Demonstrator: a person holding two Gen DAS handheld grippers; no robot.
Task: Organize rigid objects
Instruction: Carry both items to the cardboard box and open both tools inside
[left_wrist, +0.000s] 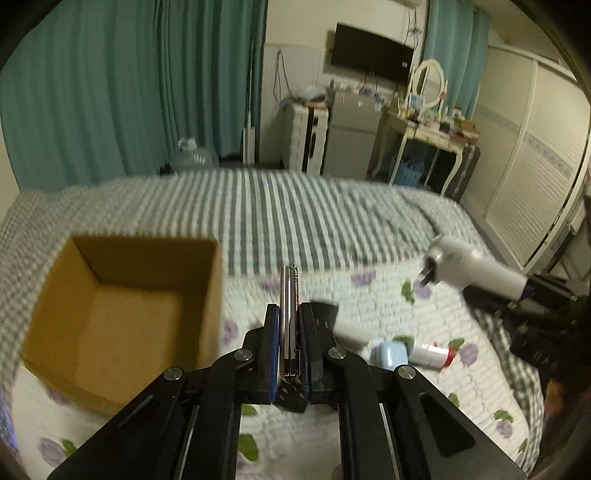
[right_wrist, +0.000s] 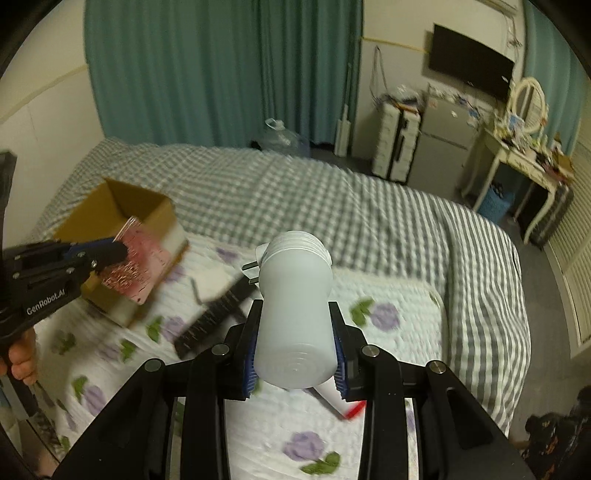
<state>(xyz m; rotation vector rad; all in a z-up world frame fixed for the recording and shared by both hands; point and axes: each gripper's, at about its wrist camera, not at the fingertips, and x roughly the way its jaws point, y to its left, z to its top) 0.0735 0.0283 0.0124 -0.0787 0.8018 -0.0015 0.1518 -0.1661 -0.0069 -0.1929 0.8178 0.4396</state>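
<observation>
My left gripper (left_wrist: 289, 314) is shut on a thin pink flat case (left_wrist: 289, 317), held edge-on above the bed, just right of an open, empty cardboard box (left_wrist: 122, 314). In the right wrist view the left gripper (right_wrist: 118, 251) holds that pink case (right_wrist: 142, 266) in front of the box (right_wrist: 122, 206). My right gripper (right_wrist: 295, 332) is shut on a frosted white plastic bottle (right_wrist: 295, 306), lifted above the bed. The bottle also shows in the left wrist view (left_wrist: 476, 267) at the right.
On the floral quilt (right_wrist: 388, 332) lie a black remote (right_wrist: 218, 310), a white plug (right_wrist: 255, 267), a light blue case (left_wrist: 389, 354) and a white tube with a red cap (left_wrist: 432, 355). A checked blanket (right_wrist: 332, 192) covers the far bed. Dresser, fridge and curtains stand behind.
</observation>
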